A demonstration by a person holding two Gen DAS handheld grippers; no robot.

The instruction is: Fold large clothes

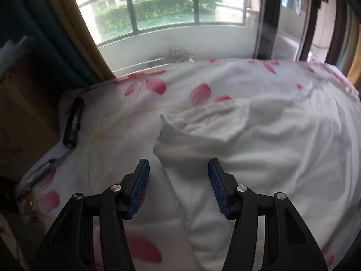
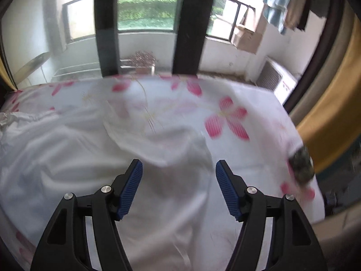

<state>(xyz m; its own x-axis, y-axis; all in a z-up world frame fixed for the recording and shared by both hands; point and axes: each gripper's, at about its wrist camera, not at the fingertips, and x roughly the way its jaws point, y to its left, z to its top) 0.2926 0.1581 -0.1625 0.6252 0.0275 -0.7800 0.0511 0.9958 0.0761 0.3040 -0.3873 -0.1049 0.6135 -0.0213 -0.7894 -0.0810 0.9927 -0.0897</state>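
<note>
A large white garment (image 1: 270, 149) lies spread and wrinkled on a bed with a pink-flowered sheet (image 1: 112, 122). Its left sleeve (image 1: 203, 122) is folded over the body. My left gripper (image 1: 178, 164) hovers open over the garment's left edge, and its blue pads press on nothing. In the right wrist view the same garment (image 2: 79, 158) fills the left and middle, with a loose sleeve (image 2: 176, 144) just ahead of the fingers. Above that part of the cloth my right gripper (image 2: 179, 164) stands open, holding nothing.
A black cylinder (image 1: 73, 122) with a cord lies on the sheet near the bed's left edge. A dark round object (image 2: 301, 167) sits at the bed's right edge. Yellow curtains (image 2: 327, 122), a window with dark frames (image 2: 189, 22) and a brown box (image 1: 22, 113) surround the bed.
</note>
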